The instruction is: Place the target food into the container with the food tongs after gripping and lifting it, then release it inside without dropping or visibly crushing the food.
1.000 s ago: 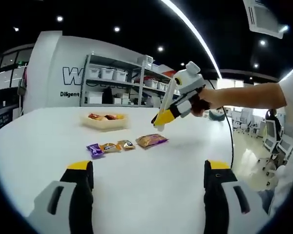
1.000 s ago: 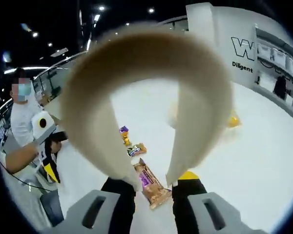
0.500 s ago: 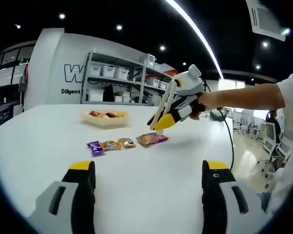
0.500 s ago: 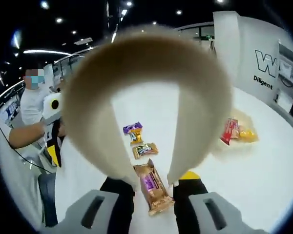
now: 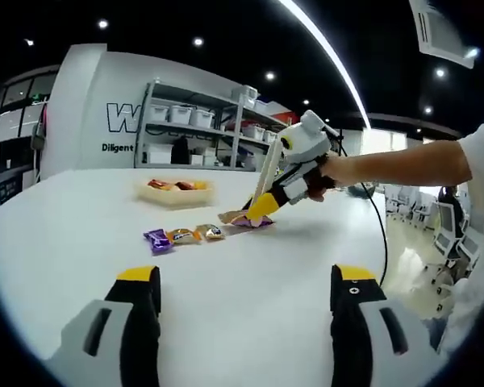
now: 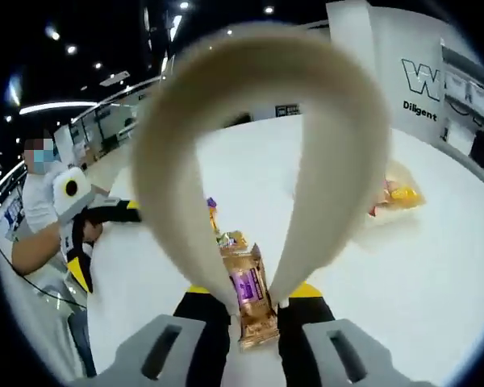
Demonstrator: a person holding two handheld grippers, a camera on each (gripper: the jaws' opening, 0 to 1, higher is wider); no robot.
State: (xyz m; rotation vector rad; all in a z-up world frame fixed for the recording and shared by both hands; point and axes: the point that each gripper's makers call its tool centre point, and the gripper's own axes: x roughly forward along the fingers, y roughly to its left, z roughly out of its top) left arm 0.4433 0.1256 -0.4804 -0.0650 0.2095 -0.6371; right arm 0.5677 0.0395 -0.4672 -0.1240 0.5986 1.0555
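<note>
tabletop [image 5: 81, 234]: big white surface, everything sits on it. It runs out ahead of both grippers.

container [image 5: 174, 196]: shallow pale tray, far ahead of the left gripper and off to the right of the tongs in the right gripper view [image 6: 393, 201]. Already has a few red and yellow packets in it.

right gripper [image 5: 276, 193]: clamped around the handle end of the food tongs, so it's holding the tool, not food directly. Its own jaws sit close together at the bottom of the right gripper view [image 6: 250, 310].

left gripper [image 5: 240, 298]: jaws spread wide, nothing between them, hanging back well short of the snacks. Idle, as far as I can tell.

food tongs [image 6: 258, 153]: cream coloured loop, two arms coming down either side of the target.

target food [image 6: 248, 292]: tan wrapped bar with a purple label, lying flat right between the tong tips, just ahead of the right gripper. Also visible under the tips from the left gripper view [image 5: 244, 218].

small snacks [image 5: 183, 237]: purple, orange and brown packets in a row, left of the bar from the left gripper.

step: looks like the grip stage, bar bracketed but not lifted.

next move: I'd guess a gentle squeeze, then lift and carry toward the tray.
</note>
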